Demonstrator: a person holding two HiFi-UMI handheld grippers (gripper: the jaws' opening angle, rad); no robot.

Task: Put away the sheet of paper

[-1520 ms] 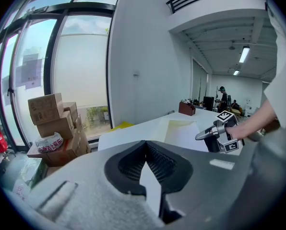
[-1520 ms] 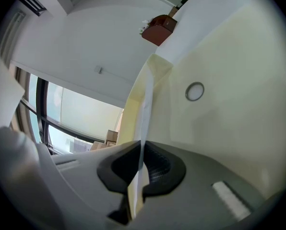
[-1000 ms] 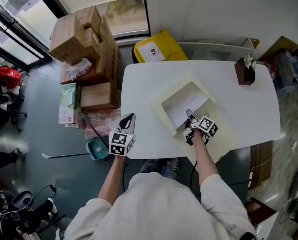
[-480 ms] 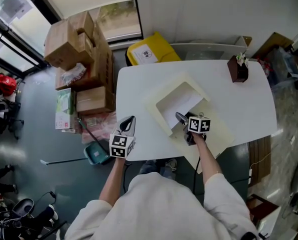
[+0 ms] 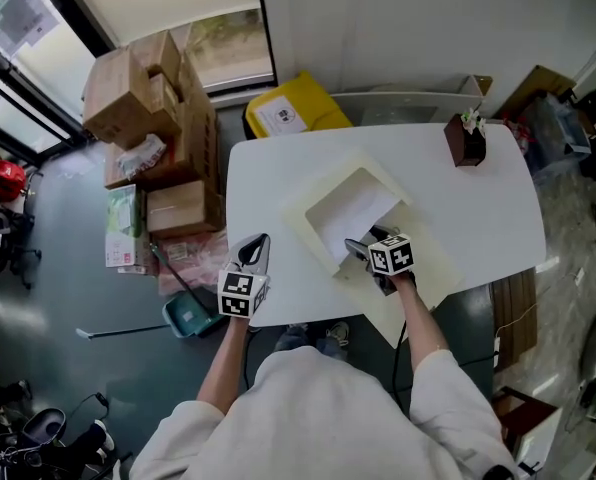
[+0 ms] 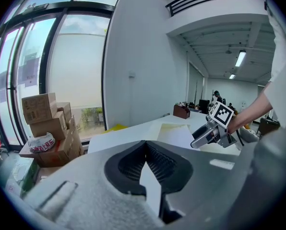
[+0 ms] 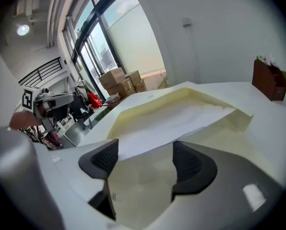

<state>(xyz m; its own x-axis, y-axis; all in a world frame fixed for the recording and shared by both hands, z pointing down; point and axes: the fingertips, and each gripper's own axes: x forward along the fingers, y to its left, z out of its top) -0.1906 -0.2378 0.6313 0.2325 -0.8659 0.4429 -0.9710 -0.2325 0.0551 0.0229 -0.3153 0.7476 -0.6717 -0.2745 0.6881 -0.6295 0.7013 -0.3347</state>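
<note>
Backing off toward the near side, the right gripper (image 5: 366,242) has let go of the sheet it was pinching a second ago. Its jaws were almost together then and are now opening, already wide apart. The head view has also swung, so everything sits a little further left in it than before.

The white table (image 5: 478,208) itself has not changed. On it lies the cream folder (image 5: 428,268), in the same place, its near corner hanging over the table's near edge. The sheet of paper (image 5: 350,211) lies flat inside the folder's hollow, with cream walls on its far and left sides. In the right gripper view the sheet's near edge lies just ahead of the open jaws, close to the tip of the left-hand one, and neither pad presses on it.

The left gripper (image 5: 255,246) stays where it was, just off the table's near left corner, well apart from the folder. Its jaws are closed together with nothing between them.

A small brown box (image 5: 465,140) stands as before at the table's far right.
</note>
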